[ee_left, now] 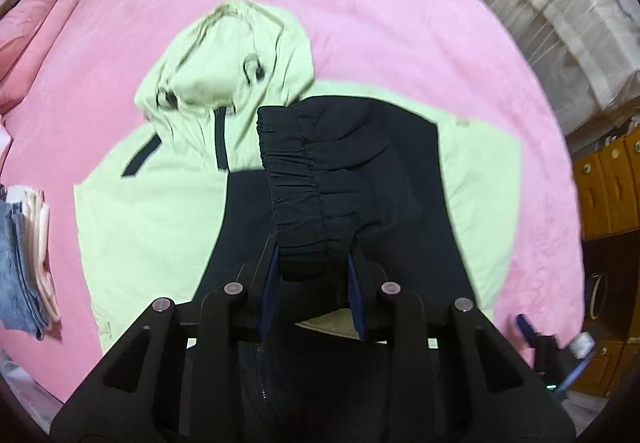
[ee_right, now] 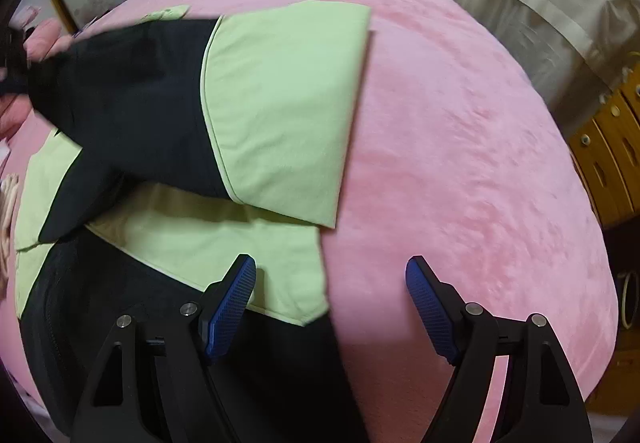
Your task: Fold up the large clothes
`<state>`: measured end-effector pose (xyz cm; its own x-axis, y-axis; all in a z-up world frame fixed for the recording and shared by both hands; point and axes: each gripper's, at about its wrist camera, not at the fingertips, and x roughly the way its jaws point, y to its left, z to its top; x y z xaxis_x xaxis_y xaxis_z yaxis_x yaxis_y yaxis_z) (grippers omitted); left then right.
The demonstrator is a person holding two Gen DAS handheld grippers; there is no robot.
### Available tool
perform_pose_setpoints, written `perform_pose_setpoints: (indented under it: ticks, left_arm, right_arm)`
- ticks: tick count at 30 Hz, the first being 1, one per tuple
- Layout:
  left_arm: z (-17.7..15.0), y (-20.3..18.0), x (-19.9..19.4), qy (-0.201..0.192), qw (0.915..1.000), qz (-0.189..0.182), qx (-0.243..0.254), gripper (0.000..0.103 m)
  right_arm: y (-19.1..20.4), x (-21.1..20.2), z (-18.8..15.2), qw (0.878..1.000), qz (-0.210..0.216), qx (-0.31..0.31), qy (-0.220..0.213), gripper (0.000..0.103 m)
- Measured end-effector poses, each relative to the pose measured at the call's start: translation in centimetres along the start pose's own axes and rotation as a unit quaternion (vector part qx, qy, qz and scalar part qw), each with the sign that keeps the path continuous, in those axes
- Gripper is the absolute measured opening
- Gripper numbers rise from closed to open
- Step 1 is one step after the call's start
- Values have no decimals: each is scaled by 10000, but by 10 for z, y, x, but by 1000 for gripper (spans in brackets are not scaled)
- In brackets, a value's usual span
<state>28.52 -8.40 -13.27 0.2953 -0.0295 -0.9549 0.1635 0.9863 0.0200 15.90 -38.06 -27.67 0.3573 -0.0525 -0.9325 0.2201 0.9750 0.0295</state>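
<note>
At the bottom of the left wrist view, the left gripper is closed on the gathered black elastic cuff of a sleeve, the fabric bunched between its blue pads and rising up the middle of the frame. Beyond the cuff, the light green and black hooded jacket lies spread on the pink blanket, its black sleeve folded across the chest and its hood pointing toward the upper left of the frame. A bare band of blanket runs all around the jacket's outline. At the left edge, a stack of folded clothes sits apart from the jacket's side.

In the right wrist view, the right gripper hangs wide open and empty, its left pad over the jacket's green hem corner, its right pad over bare blanket. The folded sleeve's straight green edge crosses mid-frame; right of it the blanket lies open up to wooden drawers at the right edge.
</note>
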Motion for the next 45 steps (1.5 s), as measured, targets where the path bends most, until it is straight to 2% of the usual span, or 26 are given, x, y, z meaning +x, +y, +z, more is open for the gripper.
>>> perform_pose_setpoints:
  ticks: [2,6,9,12,17,20,23,27,29,30,34,35,38,42,45]
  left_arm:
    - [-1,21,-23,-225,9996,-137,-39,27]
    - [-1,41,-84,-1046,9938,-314,-225,27]
    - [0,68,-117,-1300,9911,-188,-213,27]
    - [-2,88,-122,-1287,9915,-29,-198,27]
    - [-23,143,-85,-792,9946,450,-505,27]
    - [-36,181,-54,-421,9940,443,-912,27]
    - [-53,208,-17,-54,9913,546,-1200,27]
    - [-65,230,27,213,9871,761,-1395,27]
    - [-67,239,49,413,9829,944,-1524,28]
    - [-68,246,65,531,9808,976,-1600,28]
    - [-78,251,90,958,9723,983,-1891,28]
    - [-80,249,94,983,9721,1012,-1872,28]
    - [-81,242,101,1010,9749,989,-1718,28]
    - [-78,230,107,1006,9794,783,-1565,28]
    - [-80,223,117,1116,9785,966,-1439,29]
  right_arm:
    - [7,0,3,9999,16,-148,-15,79]
    - [23,2,2,9985,-34,-549,-37,79]
    - [40,5,-2,9950,-186,-977,-121,79]
    - [52,5,-2,9924,-314,-1157,-261,79]
    - [63,16,8,9914,-351,-1220,-318,79]
    - [68,23,15,9900,-383,-1316,-330,79]
    - [76,34,21,9854,-459,-1610,-325,79]
    - [89,42,27,9754,-642,-2047,-505,79]
    - [89,48,34,9757,-693,-2016,-508,79]
    - [86,51,40,9784,-719,-1873,-496,79]
    - [64,52,70,9899,-707,-1068,-606,75]
    - [57,48,77,9926,-598,-794,-700,72]
    - [41,37,87,9955,-345,-318,-827,70]
    - [3,34,83,9956,-132,645,-666,70]
    - [0,45,83,9974,-258,548,-383,70]
